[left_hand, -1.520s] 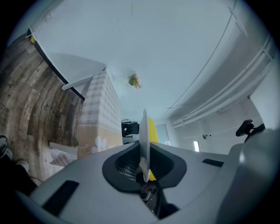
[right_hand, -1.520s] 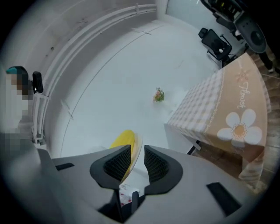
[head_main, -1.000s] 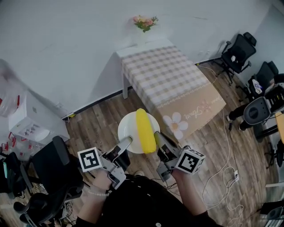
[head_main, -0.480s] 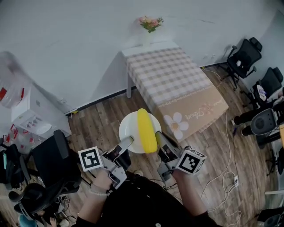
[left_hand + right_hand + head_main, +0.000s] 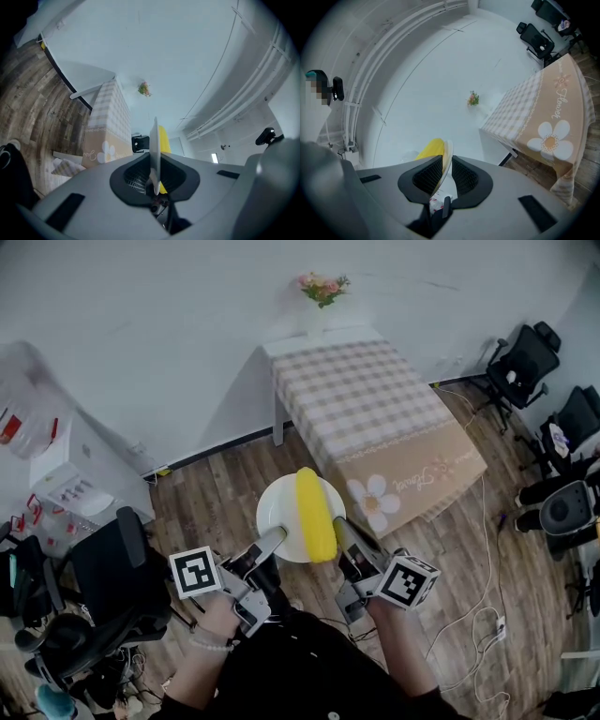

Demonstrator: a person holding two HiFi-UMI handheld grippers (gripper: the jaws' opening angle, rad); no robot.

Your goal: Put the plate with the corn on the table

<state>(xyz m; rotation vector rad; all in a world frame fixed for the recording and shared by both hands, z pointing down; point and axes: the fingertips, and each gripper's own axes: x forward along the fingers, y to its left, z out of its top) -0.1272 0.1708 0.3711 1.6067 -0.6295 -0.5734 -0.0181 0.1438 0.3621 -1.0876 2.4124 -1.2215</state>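
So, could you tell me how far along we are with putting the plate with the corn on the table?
Done: the plate, corn lying on it, is lifted, its rim clamped by the left gripper and right gripper. In hand: it hangs over the wooden floor, short of the table. Left: reach the checked tabletop, set the plate down, release.
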